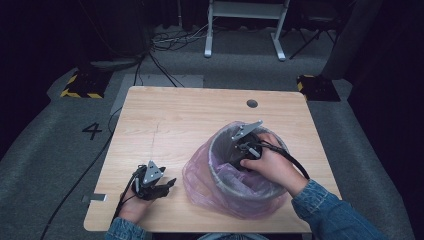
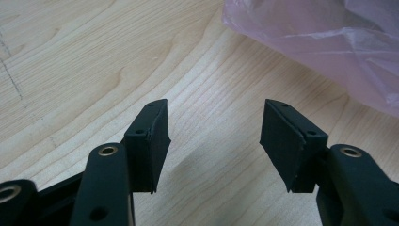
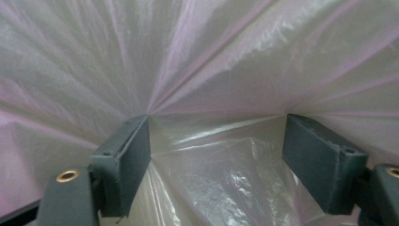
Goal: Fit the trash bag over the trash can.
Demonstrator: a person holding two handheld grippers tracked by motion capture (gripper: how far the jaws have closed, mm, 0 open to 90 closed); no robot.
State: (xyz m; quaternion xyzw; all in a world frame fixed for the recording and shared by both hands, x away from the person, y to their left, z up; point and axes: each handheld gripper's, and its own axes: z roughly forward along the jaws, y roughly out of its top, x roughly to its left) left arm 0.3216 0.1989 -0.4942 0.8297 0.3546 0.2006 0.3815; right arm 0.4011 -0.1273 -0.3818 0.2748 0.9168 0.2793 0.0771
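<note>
High view, near edge first: my left gripper (image 1: 159, 186) sits at about 7 o'clock on the table (image 1: 170, 125), resting on bare wood, jaws spread and holding nothing. In the left gripper view the pink bag (image 2: 324, 42) lies just past the jaws at 1 o'clock, not touching them.

My right gripper (image 1: 245, 150) is down inside the grey bin (image 1: 216, 150) at roughly 4 o'clock on the table. In the right gripper view the jaws stand wide apart, nothing pinched; the plastic film fans out in pleats from a point by the left jaw, so I judge I'm pressing the liner into the bin.

Progress, my read: the liner is in, its skirt folded over the rim and bunched on the table around the base. Left to do: seat the bottom, tidy the overhang.

Farther out: a round cable hole (image 1: 252, 103) in the table at 1 o'clock. Beyond it, floor cables (image 1: 175, 37), a white frame (image 1: 245, 25) at 12, yellow-black striped blocks (image 1: 82, 85) at 10. Nothing blocks the bin.
</note>
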